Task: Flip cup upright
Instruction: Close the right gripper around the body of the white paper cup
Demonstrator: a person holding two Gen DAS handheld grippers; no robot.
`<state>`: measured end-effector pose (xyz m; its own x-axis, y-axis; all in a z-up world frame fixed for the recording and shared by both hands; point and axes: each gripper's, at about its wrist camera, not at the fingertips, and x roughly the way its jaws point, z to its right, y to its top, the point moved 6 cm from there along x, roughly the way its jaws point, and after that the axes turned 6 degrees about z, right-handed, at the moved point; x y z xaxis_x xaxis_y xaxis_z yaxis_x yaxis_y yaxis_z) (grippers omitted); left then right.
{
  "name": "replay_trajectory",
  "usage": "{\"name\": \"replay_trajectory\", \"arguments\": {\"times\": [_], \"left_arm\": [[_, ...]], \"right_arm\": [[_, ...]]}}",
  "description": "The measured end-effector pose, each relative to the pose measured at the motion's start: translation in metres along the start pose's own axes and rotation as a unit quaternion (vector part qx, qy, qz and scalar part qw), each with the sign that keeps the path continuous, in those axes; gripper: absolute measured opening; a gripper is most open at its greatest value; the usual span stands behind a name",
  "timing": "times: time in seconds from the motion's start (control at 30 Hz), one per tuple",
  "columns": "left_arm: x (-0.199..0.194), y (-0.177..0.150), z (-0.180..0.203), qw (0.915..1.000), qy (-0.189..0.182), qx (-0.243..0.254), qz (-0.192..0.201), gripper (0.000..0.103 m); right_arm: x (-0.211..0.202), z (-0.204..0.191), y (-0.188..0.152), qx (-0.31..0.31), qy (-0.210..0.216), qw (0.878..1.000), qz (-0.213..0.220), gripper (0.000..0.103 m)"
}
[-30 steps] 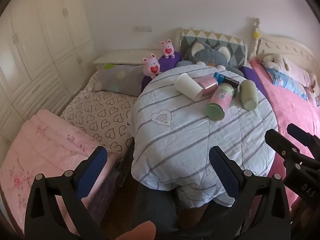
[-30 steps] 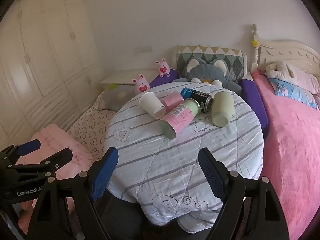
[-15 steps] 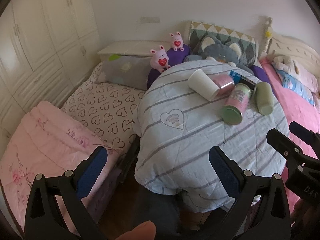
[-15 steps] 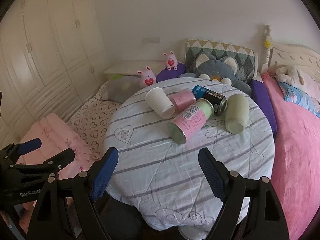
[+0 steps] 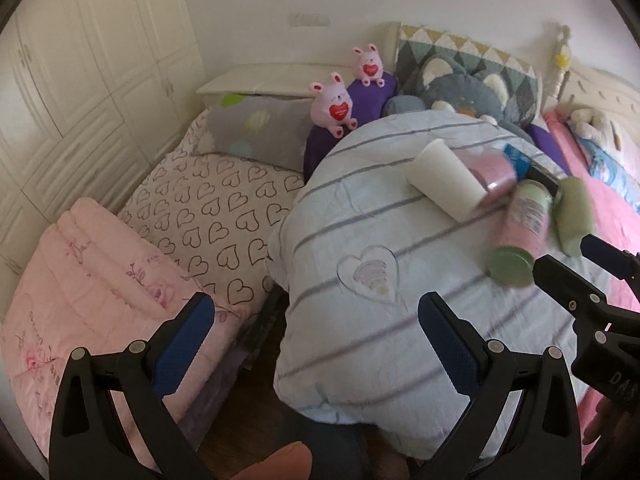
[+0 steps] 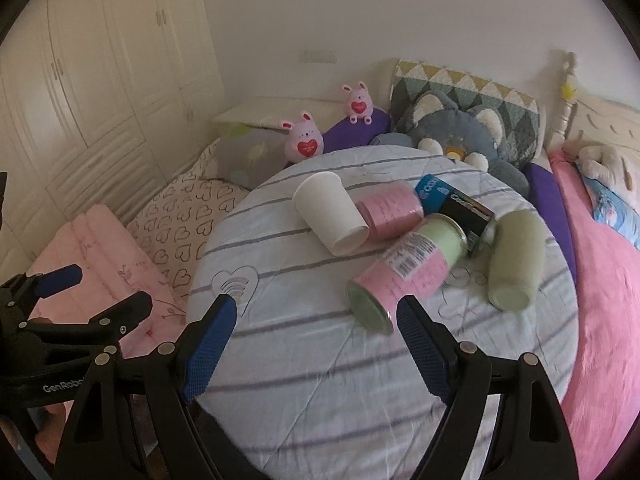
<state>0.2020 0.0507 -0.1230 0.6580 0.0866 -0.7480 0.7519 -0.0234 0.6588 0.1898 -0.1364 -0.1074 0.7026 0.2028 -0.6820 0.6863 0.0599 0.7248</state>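
White smooth tapered cup (image 6: 330, 213) sideways on quilted cloth (image 6: 304, 344)

We see a white cup (image 6: 330, 213), a pink-and-green can (image 6: 404, 272), a pale green cup (image 6: 516, 266), and a grey-striped white cloth (image 6: 320, 360).

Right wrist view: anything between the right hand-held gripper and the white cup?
Only bare striped cover lies between the right hand-held gripper and the white cup, seen in the right wrist view.
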Motion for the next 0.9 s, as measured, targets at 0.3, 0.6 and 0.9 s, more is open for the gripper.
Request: {"name": "replay_trajectory", "arguments": {"times": [0.3, 0.6, 0.9], "left_arm": [[0.066, 0.028, -0.002, 0.9996, 0.015, -0.006, -0.022, 0.103], [0.110, 0.034, -0.006, 0.9985, 0.015, -0.015, -0.050, 0.103], [0.121, 0.024, -0.010, 0.9976, 0.003, -0.020, -0.066, 0.103]], "right_arm": [[0.086, 0.013, 0.034, -0.030, 0.006, 0.999, -0.040, 0.084], [0.146, 0.003, 0.047, -0.094, 0.019, 0.992, -0.081, 0.083], [0.164, -0.017, 0.054, -0.168, 0.019, 0.982, -0.089, 0.083]]}}
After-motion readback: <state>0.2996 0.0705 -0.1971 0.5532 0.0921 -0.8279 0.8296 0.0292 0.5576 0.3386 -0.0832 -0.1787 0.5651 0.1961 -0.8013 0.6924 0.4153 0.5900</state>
